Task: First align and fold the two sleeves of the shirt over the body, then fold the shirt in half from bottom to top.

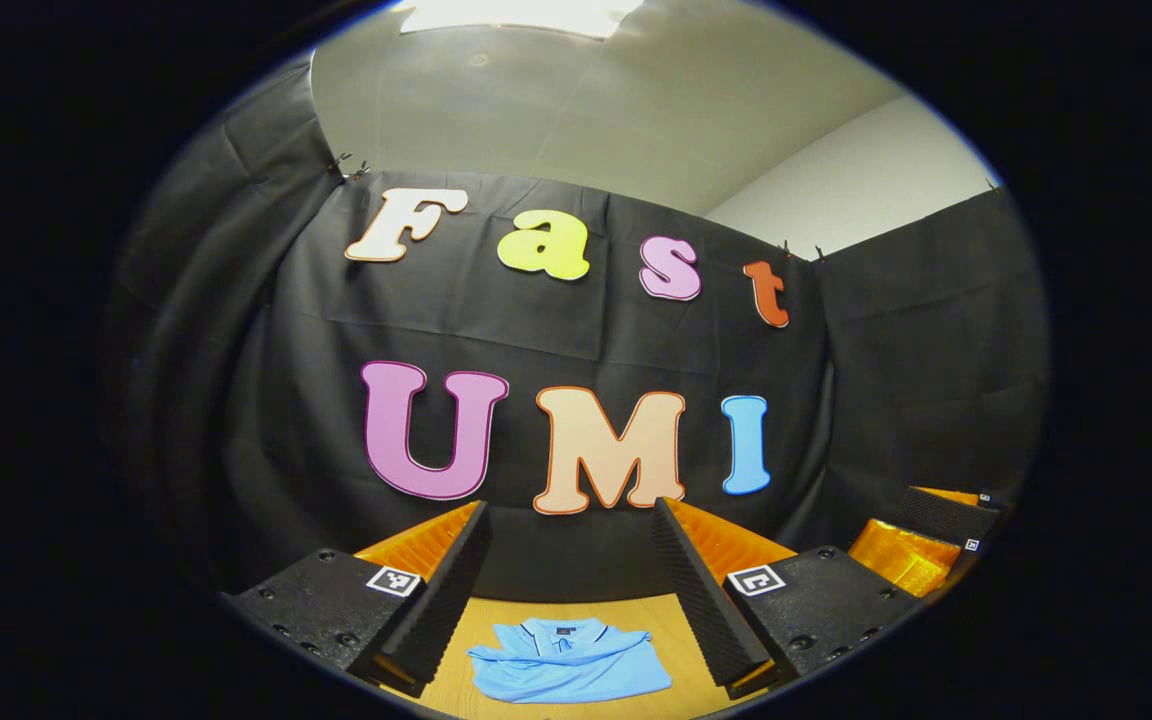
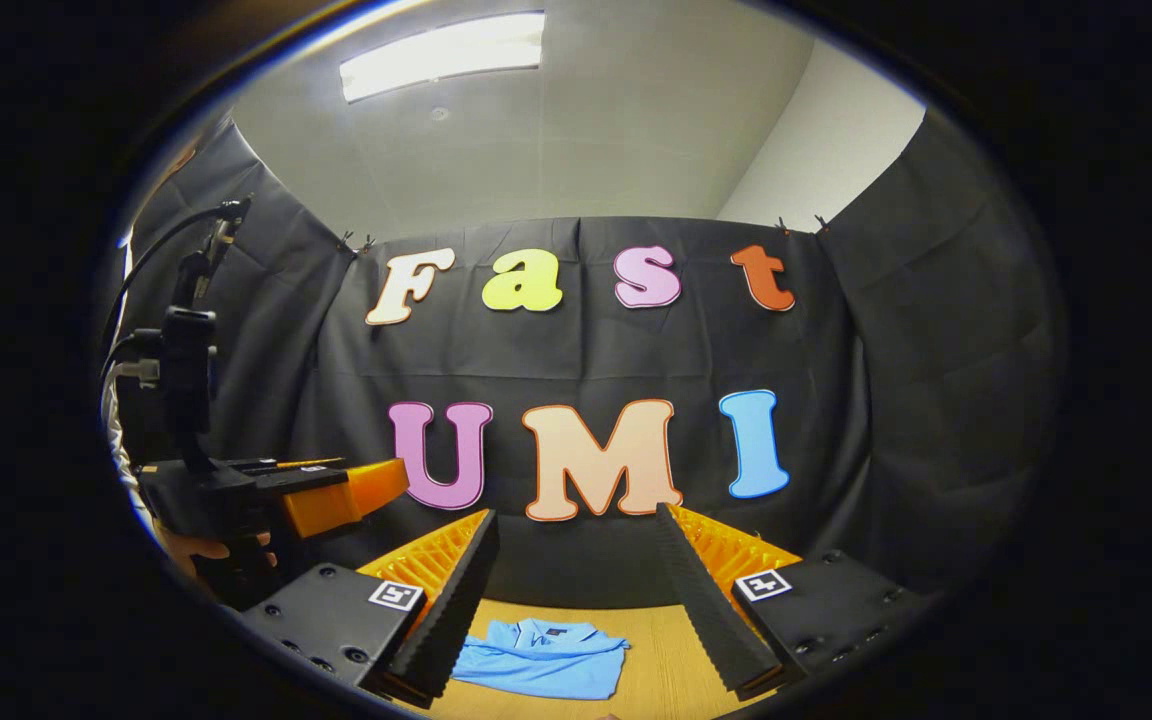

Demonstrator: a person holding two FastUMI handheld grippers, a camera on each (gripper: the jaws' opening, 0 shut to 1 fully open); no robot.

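Since the blue shirt (image 1: 568,660) lies on the wooden surface (image 1: 661,625) as a compact folded bundle with its collar up, the folding looks finished, and both the left hand-held gripper (image 1: 571,590) and right hand-held gripper (image 2: 576,590) hang above it, jaws spread and empty.

Soft cloth shirt (image 1: 570,660), matt wooden table (image 1: 671,625)

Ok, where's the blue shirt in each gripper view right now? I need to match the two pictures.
Left gripper view: the blue shirt lies folded on the wooden table, bottom centre, seen between that gripper's two open fingers.
Right gripper view: the blue shirt lies at bottom centre, slightly left of the middle, between this gripper's open fingers.
Shared landmark: the shirt's collar, on the far side of the shirt, toward the black cloth wall.
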